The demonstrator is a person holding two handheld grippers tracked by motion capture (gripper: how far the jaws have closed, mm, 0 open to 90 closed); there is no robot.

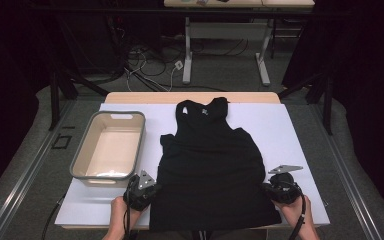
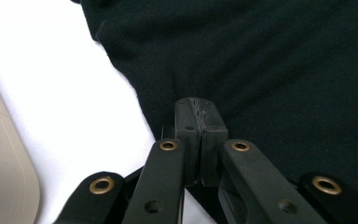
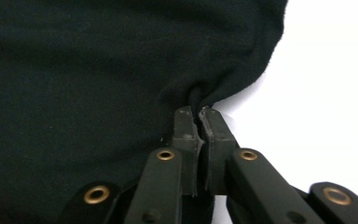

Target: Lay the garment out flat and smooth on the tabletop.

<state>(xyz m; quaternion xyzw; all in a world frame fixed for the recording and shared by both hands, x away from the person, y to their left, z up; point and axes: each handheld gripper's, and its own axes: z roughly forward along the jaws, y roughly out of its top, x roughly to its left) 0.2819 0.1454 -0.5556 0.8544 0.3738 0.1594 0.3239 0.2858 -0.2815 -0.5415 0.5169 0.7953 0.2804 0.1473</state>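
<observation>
**Q:** Where is the garment, and what have you got hold of?

**A:** The black tank top [image 1: 212,165] lies flat, front up, on the white sheet [image 1: 280,130] covering the bench [image 1: 130,97], neck away from me, hem at my edge. My left hand-held gripper [image 1: 147,192] sits at the top's left side seam near the hem. In the left gripper view its jaws are pressed together, with the cloth edge right at the tips; I cannot tell whether fabric is actually caught. My right hand-held gripper [image 1: 272,189] is at the right side seam, and the right gripper view shows a pucker of black cloth pinched between its closed tips.

**Q:** Risks from here?

**A:** Three noted.
1. The left grip may be empty or hold only a thread of edge. If I lift, that side would drop and the top would hang skewed from the right.
2. The right pinch is shallow, at the very tips. A sharp pull could slide the fabric out.
3. The grey bin [image 1: 109,145] stands just beside my left hand. A wide swing could knock it, or drag the cloth across its rim.

**Q:** Any writing or brand?

**A:** A small pale tag [image 1: 204,112] shows inside the neckline, too small to read. Nothing legible on the bin or sheet.
</observation>
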